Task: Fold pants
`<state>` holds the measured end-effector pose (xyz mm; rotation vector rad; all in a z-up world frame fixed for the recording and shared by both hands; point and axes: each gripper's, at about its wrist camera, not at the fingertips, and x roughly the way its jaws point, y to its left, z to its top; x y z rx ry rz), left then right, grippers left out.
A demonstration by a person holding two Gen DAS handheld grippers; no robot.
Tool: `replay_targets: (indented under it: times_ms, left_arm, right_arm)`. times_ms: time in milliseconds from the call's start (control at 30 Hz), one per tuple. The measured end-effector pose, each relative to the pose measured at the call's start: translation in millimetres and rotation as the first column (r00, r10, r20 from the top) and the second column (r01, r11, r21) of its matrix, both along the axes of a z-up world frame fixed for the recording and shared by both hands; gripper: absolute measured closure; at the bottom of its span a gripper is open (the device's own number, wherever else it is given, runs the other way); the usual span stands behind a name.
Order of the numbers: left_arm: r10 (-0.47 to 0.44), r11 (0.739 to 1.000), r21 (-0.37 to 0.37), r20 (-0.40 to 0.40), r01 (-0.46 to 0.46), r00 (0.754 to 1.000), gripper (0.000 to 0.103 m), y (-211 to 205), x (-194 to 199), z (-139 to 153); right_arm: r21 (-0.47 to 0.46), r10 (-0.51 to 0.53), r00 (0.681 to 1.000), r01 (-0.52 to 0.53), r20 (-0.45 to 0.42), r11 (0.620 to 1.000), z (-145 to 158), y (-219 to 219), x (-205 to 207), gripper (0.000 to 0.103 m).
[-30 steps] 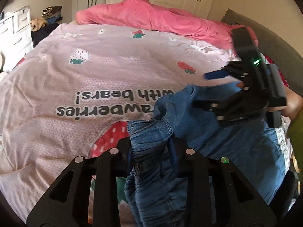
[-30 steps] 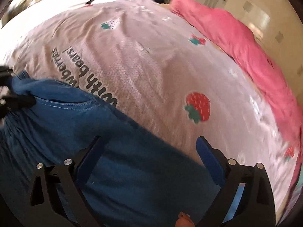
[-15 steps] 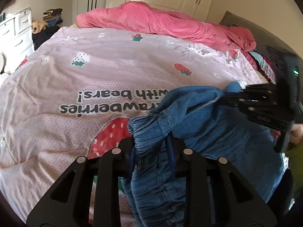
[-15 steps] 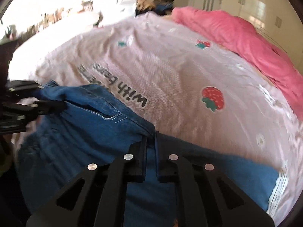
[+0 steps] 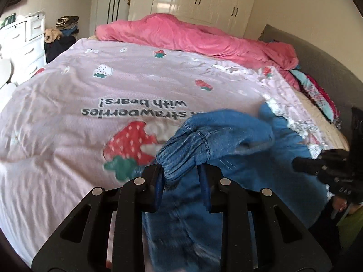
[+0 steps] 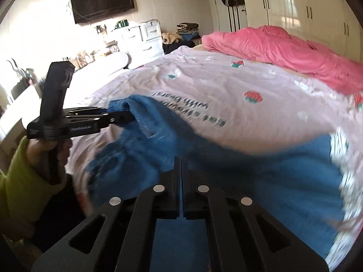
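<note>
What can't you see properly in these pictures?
- Pants legs: left wrist view, hidden behind the left tongs and cut off by the bottom edge.
- Whether the right tongs pinch denim: right wrist view, blurred.
- Quilt lettering: right wrist view, smeared by motion blur.

Blue denim pants (image 5: 229,140), elastic gathered waistband (image 5: 181,156) bunched and lifted off the bed. Rest of the fabric drapes down, rumpled, onto the pink strawberry-print bedspread (image 5: 113,86) near its front edge. One leg spreads flat toward the right (image 6: 283,181), its end by a white patterned trim. Fabric blurred in places.
</note>
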<state>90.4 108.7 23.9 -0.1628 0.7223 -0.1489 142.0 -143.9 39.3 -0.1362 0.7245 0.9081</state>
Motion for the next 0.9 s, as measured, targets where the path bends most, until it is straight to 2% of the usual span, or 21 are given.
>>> replay_targets:
  times_ms: [133, 167, 200, 233, 267, 333, 433, 500, 533, 567, 600, 633, 700, 767, 800, 867, 900]
  left_arm:
    - [-0.020, 1.000, -0.002, 0.003, 0.020, 1.000, 0.084, -9.8, -17.9, -3.1]
    - [-0.019, 1.000, -0.002, 0.003, 0.019, 1.000, 0.084, -10.1, -18.5, -3.0]
    - [-0.019, 1.000, -0.001, 0.003, 0.019, 1.000, 0.084, -10.3, -18.1, -2.7]
    - [-0.019, 1.000, -0.002, 0.003, 0.019, 1.000, 0.084, -9.9, -18.4, -2.7]
    - [-0.019, 1.000, -0.003, 0.004, 0.019, 1.000, 0.084, -10.3, -18.6, -2.8]
    - [-0.025, 1.000, 0.001, 0.003, 0.025, 1.000, 0.084, -10.8, -18.3, -2.7]
    - [-0.027, 1.000, -0.005, 0.004, 0.027, 1.000, 0.084, -9.8, -17.5, -2.2]
    - [-0.027, 1.000, -0.009, 0.002, 0.027, 1.000, 0.084, -9.2, -17.6, -2.7]
    - [-0.027, 1.000, -0.010, 0.002, 0.027, 1.000, 0.084, -8.8, -17.6, -2.8]
    - [-0.027, 1.000, -0.009, 0.002, 0.027, 1.000, 0.084, -8.8, -17.5, -3.0]
    - [-0.030, 0.999, -0.012, 0.001, 0.030, 1.000, 0.084, -8.6, -16.9, -3.0]
    - [-0.028, 1.000, -0.012, 0.002, 0.028, 1.000, 0.084, -7.7, -18.0, -3.5]
    - [-0.020, 1.000, -0.011, 0.008, 0.021, 1.000, 0.084, -5.8, -19.2, -3.0]
    - [-0.012, 1.000, -0.022, 0.012, 0.012, 1.000, 0.084, -1.0, -20.7, -1.7]
    - [-0.014, 0.999, -0.032, 0.015, 0.014, 1.000, 0.084, 1.2, -22.7, 0.6]
    - [-0.023, 0.999, -0.032, 0.026, 0.023, 0.999, 0.084, 1.8, -27.1, 4.7]
    - [-0.028, 0.999, -0.023, 0.025, 0.028, 0.999, 0.084, 1.2, -29.3, 5.7]
  right_arm:
    - [-0.022, 0.023, 0.999, -0.023, 0.028, 1.000, -2.3, 0.7, -23.1, 0.102]
    - [-0.039, 0.027, 0.998, -0.024, 0.061, 0.999, -0.6, 2.1, -23.5, 0.094]
    - [-0.083, 0.001, 0.991, 0.010, 0.131, 0.996, 3.1, 4.2, -20.8, 0.083]
    - [-0.114, -0.018, 0.983, 0.039, 0.181, 0.993, 6.2, 5.5, -17.1, 0.050]
    - [-0.149, 0.008, 0.974, 0.026, 0.225, 0.988, 9.6, 8.1, -13.0, 0.035]
    - [-0.206, 0.040, 0.957, 0.021, 0.287, 0.978, 10.8, 13.4, -7.9, 0.035]
    - [-0.331, 0.126, 0.931, -0.005, 0.344, 0.943, 6.1, 31.1, 5.2, 0.035]
    - [-0.429, 0.237, 0.911, -0.075, 0.338, 0.900, -2.4, 50.5, 12.1, 0.035]
    - [-0.459, 0.258, 0.901, -0.076, 0.349, 0.885, -6.0, 55.5, 14.3, 0.035]
    - [-0.492, 0.280, 0.894, -0.079, 0.350, 0.867, -11.9, 62.2, 17.4, 0.039]
    - [-0.529, 0.313, 0.890, -0.099, 0.332, 0.843, -20.1, 69.8, 20.8, 0.054]
    - [-0.545, 0.322, 0.882, -0.093, 0.343, 0.833, -24.6, 74.4, 21.8, 0.097]
    - [-0.514, 0.291, 0.895, -0.084, 0.338, 0.854, -22.8, 73.0, 20.6, 0.100]
    - [-0.439, 0.233, 0.912, -0.067, 0.338, 0.896, -11.1, 62.9, 12.2, 0.100]
    - [-0.375, 0.194, 0.932, -0.070, 0.306, 0.925, -0.9, 55.1, 6.2, 0.100]
    - [-0.292, 0.183, 0.947, -0.102, 0.264, 0.951, 12.0, 43.5, -11.4, 0.100]
    - [-0.274, 0.192, 0.943, -0.115, 0.271, 0.955, 16.2, 39.4, -22.0, 0.100]
